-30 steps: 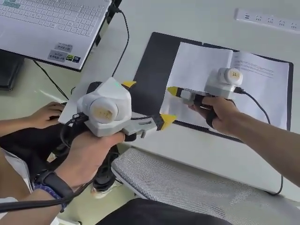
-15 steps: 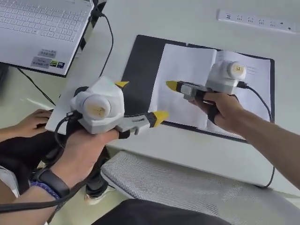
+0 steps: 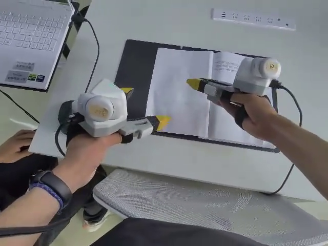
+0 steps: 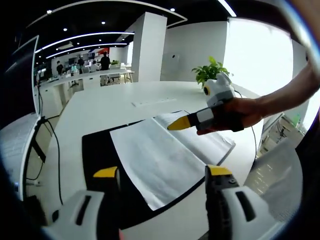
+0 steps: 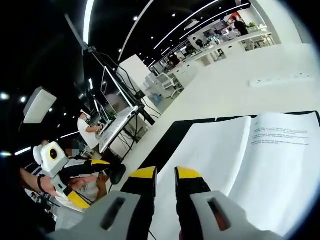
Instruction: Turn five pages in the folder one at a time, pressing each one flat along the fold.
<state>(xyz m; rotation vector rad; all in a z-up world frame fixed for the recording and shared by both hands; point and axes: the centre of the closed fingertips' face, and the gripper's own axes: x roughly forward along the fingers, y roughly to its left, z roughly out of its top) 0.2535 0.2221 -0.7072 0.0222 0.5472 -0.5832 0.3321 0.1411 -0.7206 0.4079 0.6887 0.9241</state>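
The black folder [image 3: 134,69] lies open on the white desk, its white left page [image 3: 177,92] flat and a printed page [image 3: 230,64] on the right. My right gripper [image 3: 193,83] is shut and empty, its yellow tip low over the left page near the fold. My left gripper [image 3: 145,106] is open and empty, hovering at the folder's near left corner. In the left gripper view my left gripper [image 4: 163,171] spreads wide before the page [image 4: 150,160], with the right gripper [image 4: 178,123] beyond. The right gripper [image 5: 165,173] points along the left page [image 5: 210,150].
A laptop [image 3: 25,31] sits at the far left with a cable [image 3: 95,46] running off it. A power strip [image 3: 253,19] lies at the desk's back. A mesh chair [image 3: 179,200] stands in front of the desk edge. Another person's hand [image 3: 13,143] rests low at the left.
The camera has swung, so the whole scene shifts left. Relative to the folder, my right gripper has moved across the left page toward the fold. The left gripper stays open near the folder's corner.
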